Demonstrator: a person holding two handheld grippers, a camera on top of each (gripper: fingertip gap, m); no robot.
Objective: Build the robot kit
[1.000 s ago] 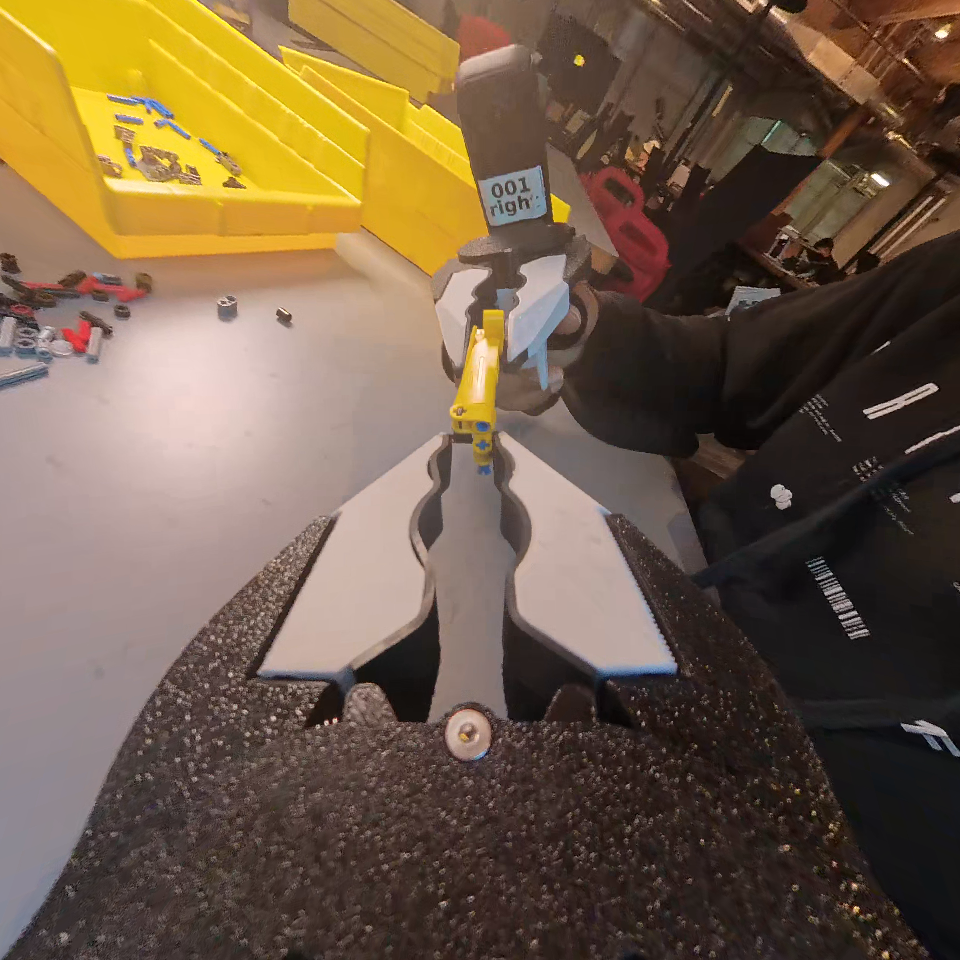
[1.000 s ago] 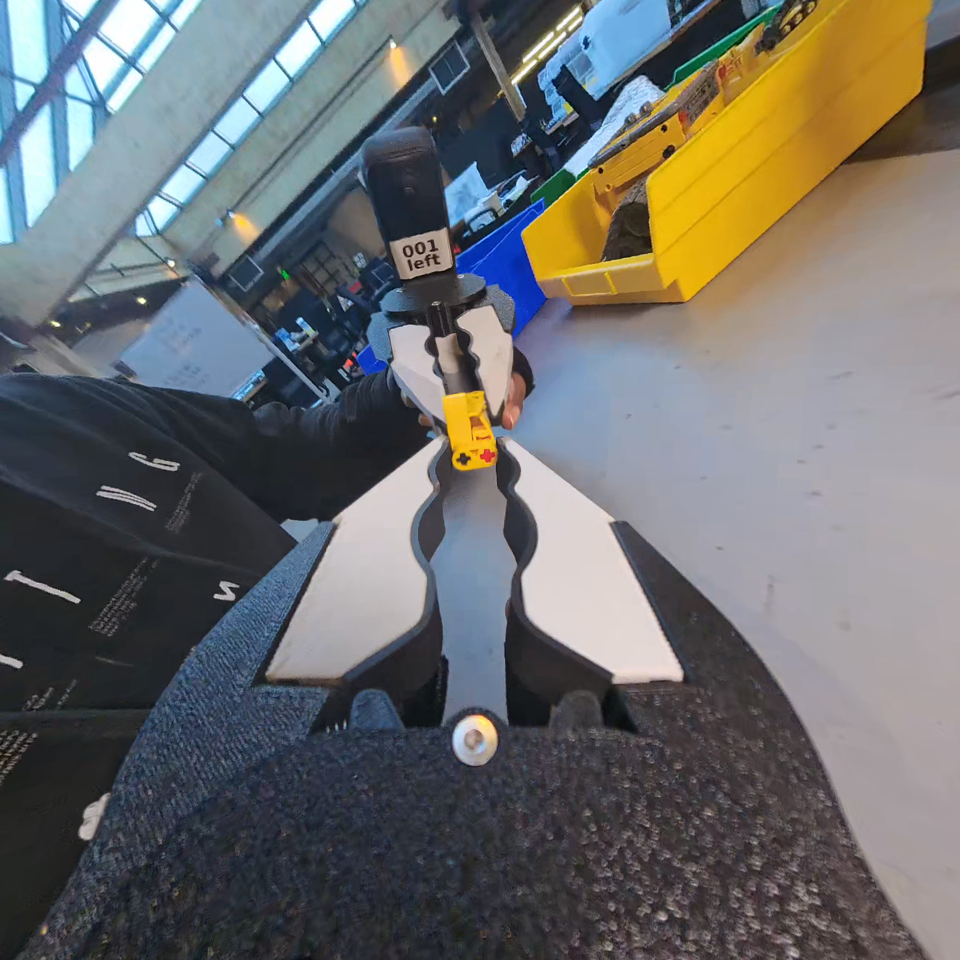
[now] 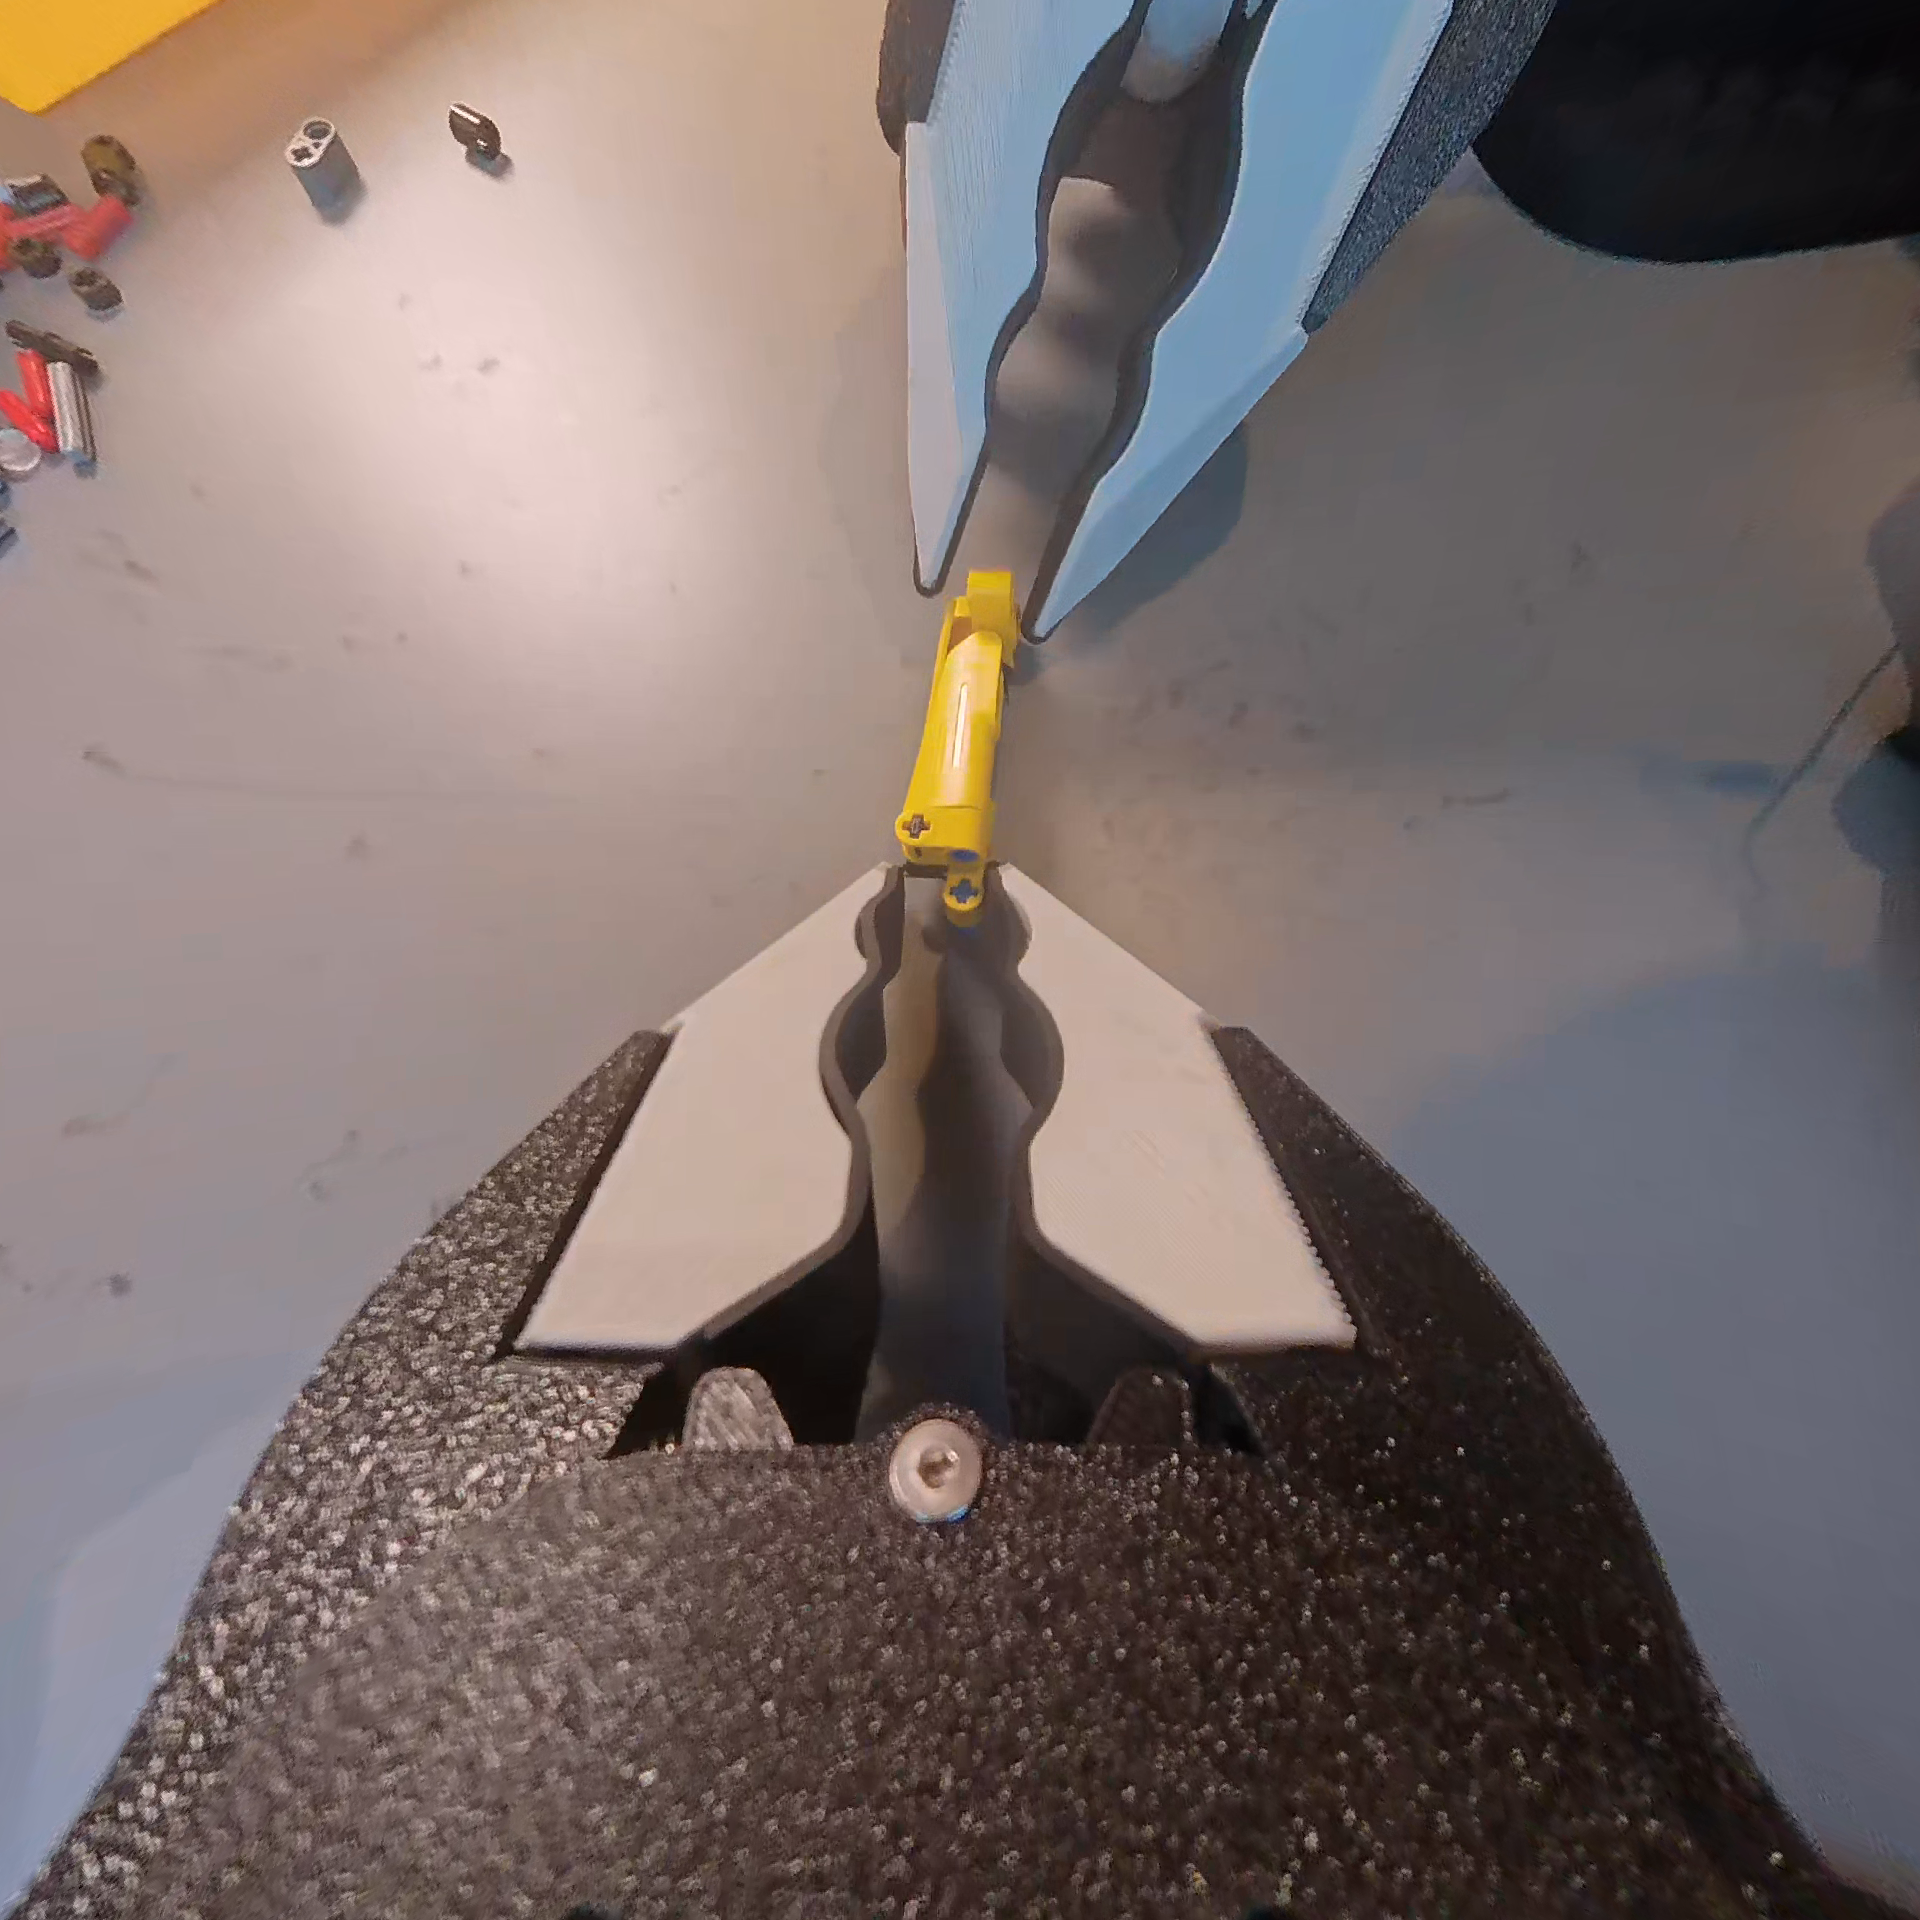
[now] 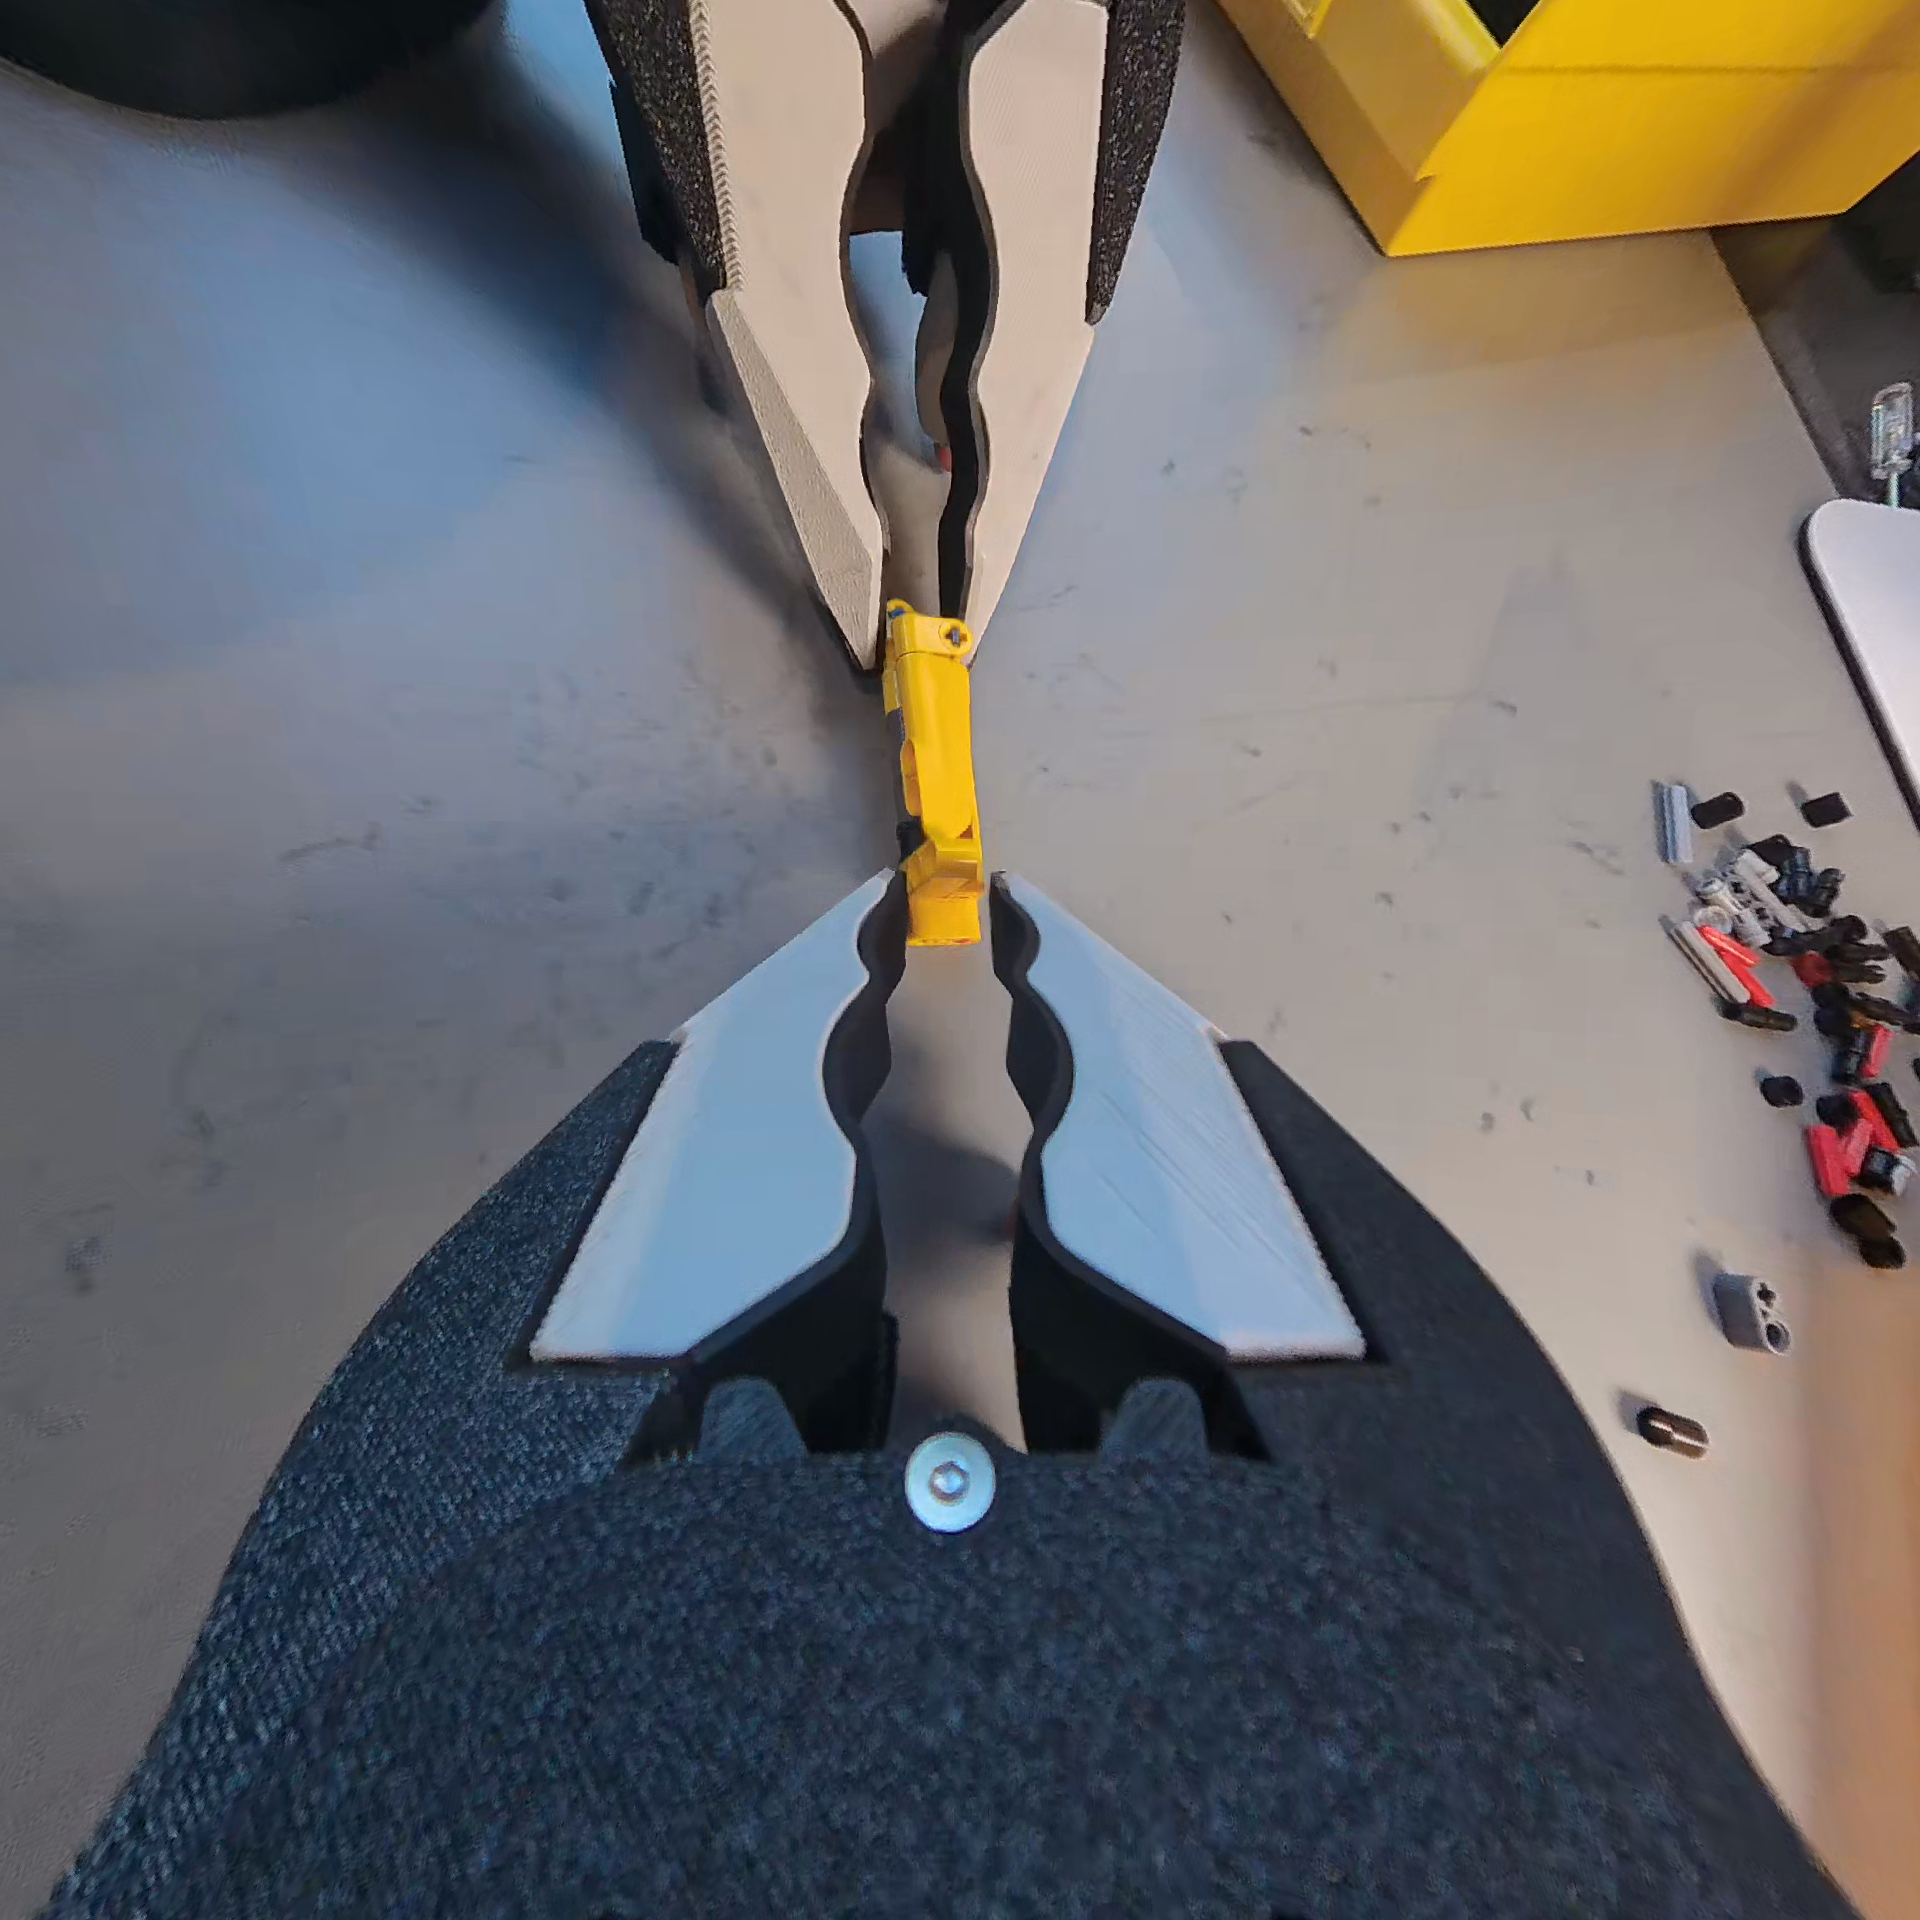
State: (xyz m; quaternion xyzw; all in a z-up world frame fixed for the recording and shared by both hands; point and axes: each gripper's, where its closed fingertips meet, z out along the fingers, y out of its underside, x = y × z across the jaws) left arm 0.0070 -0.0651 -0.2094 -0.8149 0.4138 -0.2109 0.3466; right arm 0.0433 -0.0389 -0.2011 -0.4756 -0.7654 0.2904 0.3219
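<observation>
At frame centre, a yellow brick assembly [image 3: 961, 743] is pinched at opposite ends by nearly closed left tongs [image 3: 948, 878] and right tongs [image 4: 940, 883]. Bare grey surface [image 3: 520, 675] is seen around it; loose parts [image 4: 1808, 987] are confined to the frame edge.

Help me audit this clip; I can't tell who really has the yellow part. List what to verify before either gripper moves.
1. Left gripper shut on the yellow part: ok, its fingers pinch the end in both views.
2. Right gripper gripping the other end: cannot tell, slim gaps show beside the part.
3. Part spans straight between both grippers: ok.
4. Part lifted off the table: cannot tell.
5. Loose pieces away from the fingers: ok, they lie well to the side.
6. Yellow bin apart from both grippers: ok.
</observation>
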